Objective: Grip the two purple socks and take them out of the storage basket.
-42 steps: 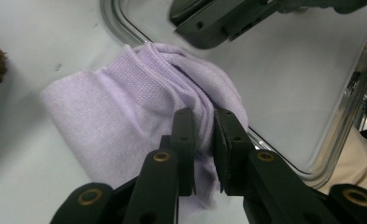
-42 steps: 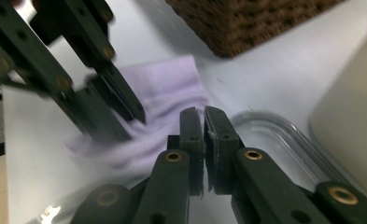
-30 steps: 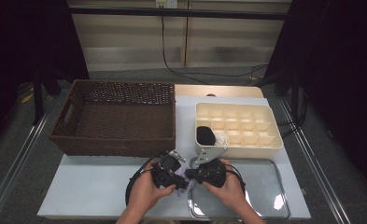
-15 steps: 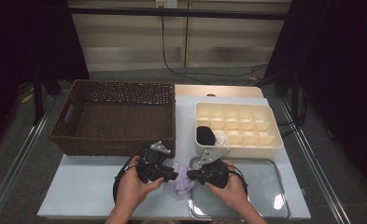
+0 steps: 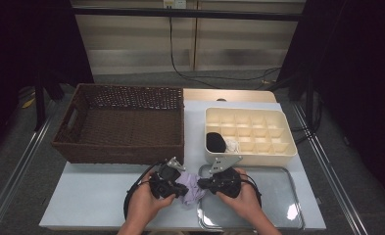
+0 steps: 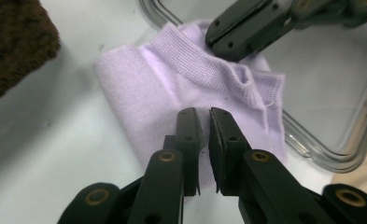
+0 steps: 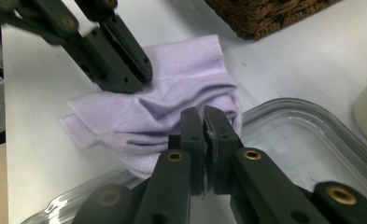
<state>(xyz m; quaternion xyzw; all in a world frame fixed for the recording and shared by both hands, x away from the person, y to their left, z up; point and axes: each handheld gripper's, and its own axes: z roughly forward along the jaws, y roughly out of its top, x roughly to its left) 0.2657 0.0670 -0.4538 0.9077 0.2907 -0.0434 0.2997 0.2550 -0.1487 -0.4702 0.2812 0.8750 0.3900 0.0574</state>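
Note:
A lilac sock (image 5: 192,190) lies crumpled on the white table near its front edge, one end over the rim of a clear tray (image 5: 278,196). My left gripper (image 5: 179,188) points at it from the left. Its jaws have just been closing and now pinch the sock's near edge (image 6: 144,93), with a narrow slit left between the tips (image 6: 202,112). My right gripper (image 5: 203,186) comes from the right and is shut on the ribbed cuff (image 7: 186,93), tips (image 7: 203,112) tight together. In the left gripper view the right gripper (image 6: 220,45) bites the cuff. In the right gripper view the left gripper (image 7: 130,82) presses on the sock.
A brown wicker basket (image 5: 121,122) stands at the back left. At the back right a cream divided box (image 5: 288,142) holds a black bundle (image 5: 215,142) and a white one (image 5: 232,145). The clear tray sits at the front right.
My left gripper has shifted a little to the left and its jaws have narrowed on the sock. More of the sock shows between the grippers. The right gripper has kept still.

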